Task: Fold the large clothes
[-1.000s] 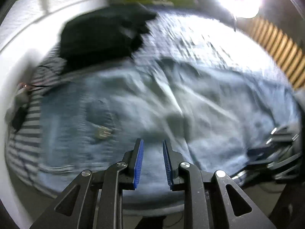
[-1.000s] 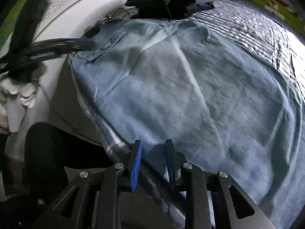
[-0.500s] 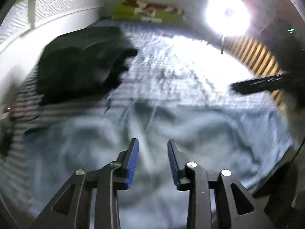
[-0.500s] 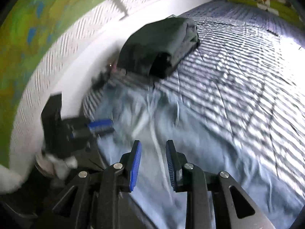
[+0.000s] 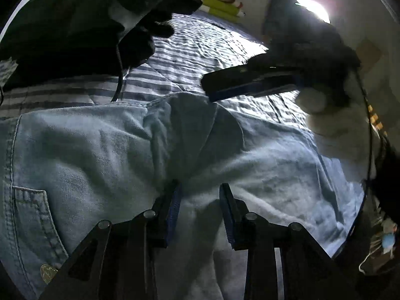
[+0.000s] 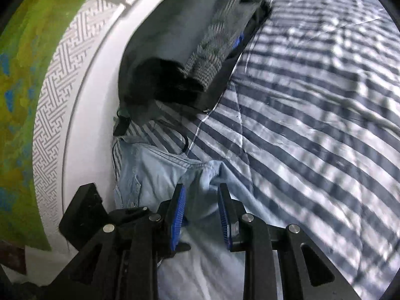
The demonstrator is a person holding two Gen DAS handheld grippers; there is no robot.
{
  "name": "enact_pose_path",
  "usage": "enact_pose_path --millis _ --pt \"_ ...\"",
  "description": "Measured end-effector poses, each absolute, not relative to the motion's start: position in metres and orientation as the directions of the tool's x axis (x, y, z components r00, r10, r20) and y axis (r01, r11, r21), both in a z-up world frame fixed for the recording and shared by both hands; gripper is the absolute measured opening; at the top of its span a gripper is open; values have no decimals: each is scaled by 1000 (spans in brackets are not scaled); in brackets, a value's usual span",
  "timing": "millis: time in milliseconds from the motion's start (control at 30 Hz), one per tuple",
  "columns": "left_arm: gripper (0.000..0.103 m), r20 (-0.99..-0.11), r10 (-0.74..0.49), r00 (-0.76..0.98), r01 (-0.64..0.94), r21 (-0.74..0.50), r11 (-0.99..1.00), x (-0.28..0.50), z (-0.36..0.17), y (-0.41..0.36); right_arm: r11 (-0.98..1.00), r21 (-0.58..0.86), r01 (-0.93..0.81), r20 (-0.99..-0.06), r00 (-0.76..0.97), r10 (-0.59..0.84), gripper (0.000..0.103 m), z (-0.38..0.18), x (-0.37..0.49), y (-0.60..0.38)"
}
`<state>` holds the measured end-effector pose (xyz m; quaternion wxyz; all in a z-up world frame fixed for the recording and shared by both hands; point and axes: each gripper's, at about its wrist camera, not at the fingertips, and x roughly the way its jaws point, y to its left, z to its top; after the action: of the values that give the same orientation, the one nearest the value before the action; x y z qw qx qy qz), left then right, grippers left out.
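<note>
Striped bed cover carrying two garment items.
Light denim garment lies flat directly beneath and ahead of the tool; dark folded clothing pile rests beyond it, against the white wall.

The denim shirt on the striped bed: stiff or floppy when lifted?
Probably floppy: the denim shirt lies in soft creases and bunches between the right gripper fingers. Likely fairly heavy for cloth, given thick seams. It would probably drag rather than slide over the striped bedding.
</note>
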<state>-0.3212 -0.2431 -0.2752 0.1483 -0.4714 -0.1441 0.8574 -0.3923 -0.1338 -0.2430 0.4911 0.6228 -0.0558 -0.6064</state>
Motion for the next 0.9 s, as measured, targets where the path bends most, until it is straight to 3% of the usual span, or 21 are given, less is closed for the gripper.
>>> enact_pose_path --millis 200,367,433,500,667,767,900 --pt "34 -779 368 -508 -150 -340 -928 -324 -274 -234 -441 728 525 -667 393 -633 25 -260 -375 -143" --pt "36 -776 373 -509 -155 -344 -926 -324 -273 -235 -474 700 535 -694 351 -628 25 -264 -376 -154" --pt "37 -776 371 -510 -160 -338 -927 -323 -272 -235 -500 701 509 -688 296 -663 25 -264 -388 -159" --pt "38 -777 366 -512 -161 -332 -930 -322 -270 -236 -582 620 525 -737 138 -661 24 -255 -400 -159" --pt "41 -788 339 -515 -169 -294 -941 -321 -268 -232 -615 609 501 -723 33 -690 25 -220 -402 -121" --pt "45 -796 314 -517 -172 -263 -949 -321 -267 -227 -619 599 507 -694 -57 -718 25 -184 -366 -58" --pt "48 -805 262 -532 -168 -203 -965 -321 -263 -218 -743 509 436 -739 -221 -636 25 -168 -294 50"
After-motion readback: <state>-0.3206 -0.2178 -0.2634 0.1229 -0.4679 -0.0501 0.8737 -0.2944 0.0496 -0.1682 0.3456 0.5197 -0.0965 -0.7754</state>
